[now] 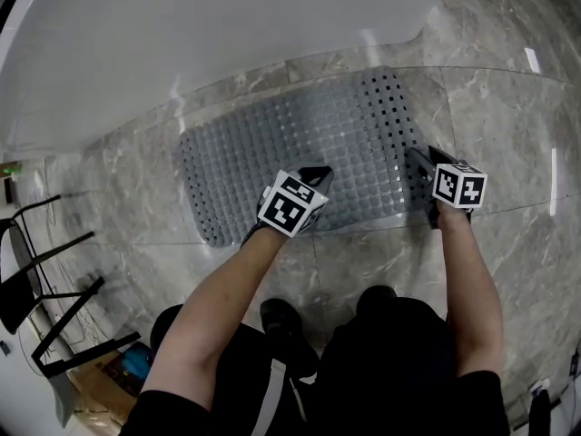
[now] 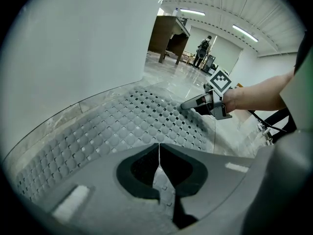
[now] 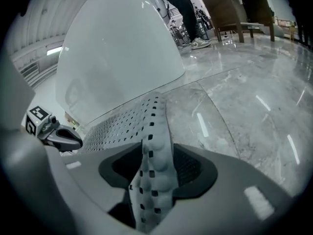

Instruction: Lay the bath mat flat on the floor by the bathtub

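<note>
A grey bath mat (image 1: pixel 300 153) with rows of bumps and holes lies on the marble floor beside the white bathtub (image 1: pixel 182 44). My left gripper (image 1: pixel 313 175) is at the mat's near edge, shut on a thin pinch of the mat (image 2: pixel 122 126), which shows between its closed jaws (image 2: pixel 158 165). My right gripper (image 1: pixel 419 157) is at the mat's right end. In the right gripper view a raised fold of the mat (image 3: pixel 154 146) runs between the jaws (image 3: pixel 156 173), which stand apart with dark pads showing on either side. Each gripper shows in the other's view: the right (image 2: pixel 195 103), the left (image 3: pixel 66 140).
A black metal rack (image 1: pixel 36 271) and a blue object (image 1: pixel 136 361) stand at the left of the floor. The person's shoes (image 1: pixel 281 321) are just behind the mat. Wooden furniture (image 2: pixel 168 35) and people (image 2: pixel 203 50) are far across the room.
</note>
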`<act>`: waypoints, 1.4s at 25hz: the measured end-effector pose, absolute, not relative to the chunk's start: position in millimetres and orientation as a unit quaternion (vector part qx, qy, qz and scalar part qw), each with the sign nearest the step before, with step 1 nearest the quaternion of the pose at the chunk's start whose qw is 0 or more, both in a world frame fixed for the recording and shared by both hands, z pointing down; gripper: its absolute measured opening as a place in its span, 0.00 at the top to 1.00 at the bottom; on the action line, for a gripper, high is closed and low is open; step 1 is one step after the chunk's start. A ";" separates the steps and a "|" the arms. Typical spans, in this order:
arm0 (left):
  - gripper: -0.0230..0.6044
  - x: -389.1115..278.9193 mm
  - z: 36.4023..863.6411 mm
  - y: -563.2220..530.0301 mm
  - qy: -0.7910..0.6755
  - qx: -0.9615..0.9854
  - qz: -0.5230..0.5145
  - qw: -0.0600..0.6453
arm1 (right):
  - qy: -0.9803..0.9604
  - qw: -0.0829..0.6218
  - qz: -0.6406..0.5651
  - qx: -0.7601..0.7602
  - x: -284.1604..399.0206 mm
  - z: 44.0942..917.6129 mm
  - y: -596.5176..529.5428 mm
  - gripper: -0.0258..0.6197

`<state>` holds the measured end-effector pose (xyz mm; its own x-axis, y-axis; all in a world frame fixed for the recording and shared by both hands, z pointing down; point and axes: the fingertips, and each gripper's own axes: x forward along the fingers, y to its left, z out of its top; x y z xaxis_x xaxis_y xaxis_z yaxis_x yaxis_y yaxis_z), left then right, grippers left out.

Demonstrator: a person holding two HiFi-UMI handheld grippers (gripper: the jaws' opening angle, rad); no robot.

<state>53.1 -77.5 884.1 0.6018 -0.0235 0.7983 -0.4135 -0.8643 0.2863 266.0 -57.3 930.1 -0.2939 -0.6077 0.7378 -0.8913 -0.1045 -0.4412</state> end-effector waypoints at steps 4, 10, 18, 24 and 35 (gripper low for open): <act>0.94 50.6 882.4 -84.3 -0.134 0.865 0.426 0.231 | -0.637 0.149 0.474 0.589 285.6 930.4 -42.7 0.66; 0.94 49.1 874.0 -97.3 -0.148 0.868 0.411 0.236 | -0.644 0.145 0.461 0.593 284.5 924.2 -39.8 0.78; 0.94 32.6 879.0 -109.8 -0.164 0.863 0.417 0.234 | -0.671 0.192 0.444 0.561 247.9 933.9 -44.9 0.87; 0.94 35.0 883.8 -104.4 -0.159 0.863 0.416 0.237 | -0.655 0.231 0.439 0.570 248.9 949.7 -46.2 0.91; 0.94 44.8 872.3 -115.9 -0.161 0.873 0.397 0.233 | -0.637 0.227 0.476 0.563 245.7 953.4 -22.5 0.97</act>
<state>44.8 -115.9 872.3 0.6323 -0.0965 0.7687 -0.4663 -0.8398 0.2781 245.7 -22.5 953.4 -0.2639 -0.5002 0.8247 -0.9327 -0.0856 -0.3503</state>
